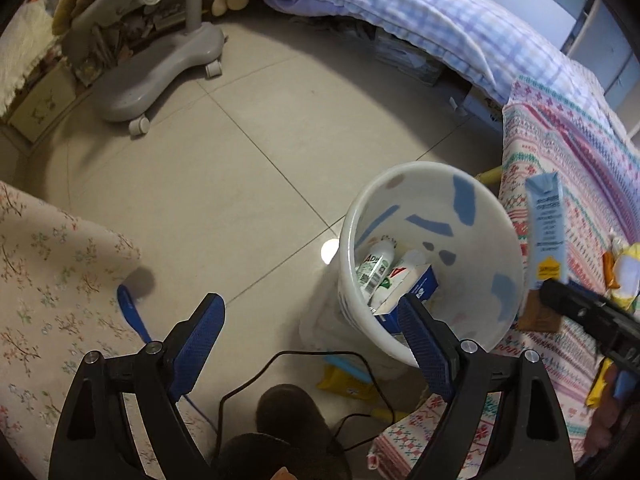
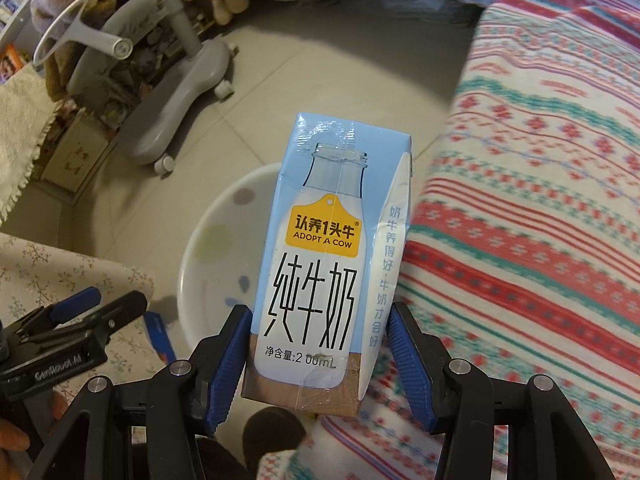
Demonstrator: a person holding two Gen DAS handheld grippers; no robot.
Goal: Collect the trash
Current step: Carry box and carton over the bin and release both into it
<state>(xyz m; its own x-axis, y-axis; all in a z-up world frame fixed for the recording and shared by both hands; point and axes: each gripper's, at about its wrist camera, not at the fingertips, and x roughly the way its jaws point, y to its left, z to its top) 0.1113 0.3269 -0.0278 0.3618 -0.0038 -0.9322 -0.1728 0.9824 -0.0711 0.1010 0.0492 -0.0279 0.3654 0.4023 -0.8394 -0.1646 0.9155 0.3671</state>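
- A bottle and a box are already seen inside the white bin
- The milk carton is clamped in the right gripper, near the bin rim, not yet dropped
- The left gripper is spread wide, empty
- Wrappers are left on the striped blanket

My left wrist view looks steeply down onto the tiled floor, close above the white bin. My right wrist view faces likewise from the right; both share bin and grey chair base.
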